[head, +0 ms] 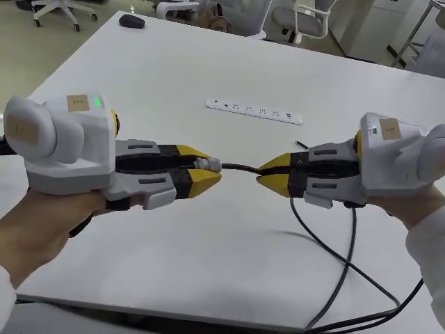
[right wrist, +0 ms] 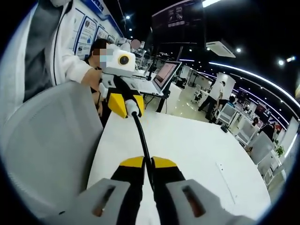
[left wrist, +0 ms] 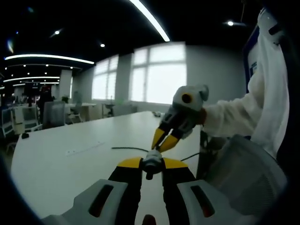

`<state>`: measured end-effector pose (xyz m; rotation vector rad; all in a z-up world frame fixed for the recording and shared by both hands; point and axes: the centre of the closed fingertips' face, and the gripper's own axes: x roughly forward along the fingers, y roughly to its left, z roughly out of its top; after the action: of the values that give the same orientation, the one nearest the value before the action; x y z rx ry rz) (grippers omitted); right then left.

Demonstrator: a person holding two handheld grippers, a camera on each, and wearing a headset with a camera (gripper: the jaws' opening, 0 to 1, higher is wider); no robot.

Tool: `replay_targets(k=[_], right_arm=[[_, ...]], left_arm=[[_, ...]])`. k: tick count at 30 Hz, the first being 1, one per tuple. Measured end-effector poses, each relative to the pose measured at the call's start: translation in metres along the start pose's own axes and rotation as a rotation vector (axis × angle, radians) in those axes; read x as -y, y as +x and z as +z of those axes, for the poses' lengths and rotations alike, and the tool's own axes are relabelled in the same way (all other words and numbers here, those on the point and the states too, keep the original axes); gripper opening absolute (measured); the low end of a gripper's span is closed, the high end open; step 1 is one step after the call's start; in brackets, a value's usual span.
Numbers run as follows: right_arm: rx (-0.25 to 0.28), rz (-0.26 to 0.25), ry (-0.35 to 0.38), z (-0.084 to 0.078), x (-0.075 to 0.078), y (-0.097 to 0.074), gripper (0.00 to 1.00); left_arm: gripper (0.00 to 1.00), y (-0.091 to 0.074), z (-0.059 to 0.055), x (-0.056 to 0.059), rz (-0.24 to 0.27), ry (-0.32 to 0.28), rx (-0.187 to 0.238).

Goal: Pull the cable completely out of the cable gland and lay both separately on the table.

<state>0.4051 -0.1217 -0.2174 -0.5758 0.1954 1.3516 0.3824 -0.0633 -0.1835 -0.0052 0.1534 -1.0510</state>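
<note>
Head view: the left hand-held gripper (head: 203, 171) is clamped on the gland (head: 211, 165) and the right hand-held gripper (head: 267, 173) on the cable (head: 240, 168) just beside it. Both are above the tabletop (head: 174, 76), tips facing, likely for opposing pulls. The cable is not yet out. A power strip (head: 254, 110) lies beyond.

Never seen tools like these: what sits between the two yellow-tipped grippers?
A short stretch of black cable, running from the gland in the left gripper to the right gripper, seen in the head view.
</note>
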Motion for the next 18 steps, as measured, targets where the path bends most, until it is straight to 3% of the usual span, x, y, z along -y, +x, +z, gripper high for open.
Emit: replay_targets(k=[5, 11, 18], right_arm=[[-0.023, -0.025, 0.021, -0.013, 0.016, 0.002, 0.04], [-0.005, -0.058, 0.074, -0.021, 0.040, 0.007, 0.05], [-0.066, -0.100, 0.105, -0.044, 0.072, 0.020, 0.04]], left_arm=[[0.17, -0.004, 0.001, -0.010, 0.040, -0.025, 0.012], [0.17, -0.007, 0.003, -0.020, 0.079, -0.058, 0.031], [0.17, -0.009, 0.007, -0.023, 0.087, -0.076, 0.060]])
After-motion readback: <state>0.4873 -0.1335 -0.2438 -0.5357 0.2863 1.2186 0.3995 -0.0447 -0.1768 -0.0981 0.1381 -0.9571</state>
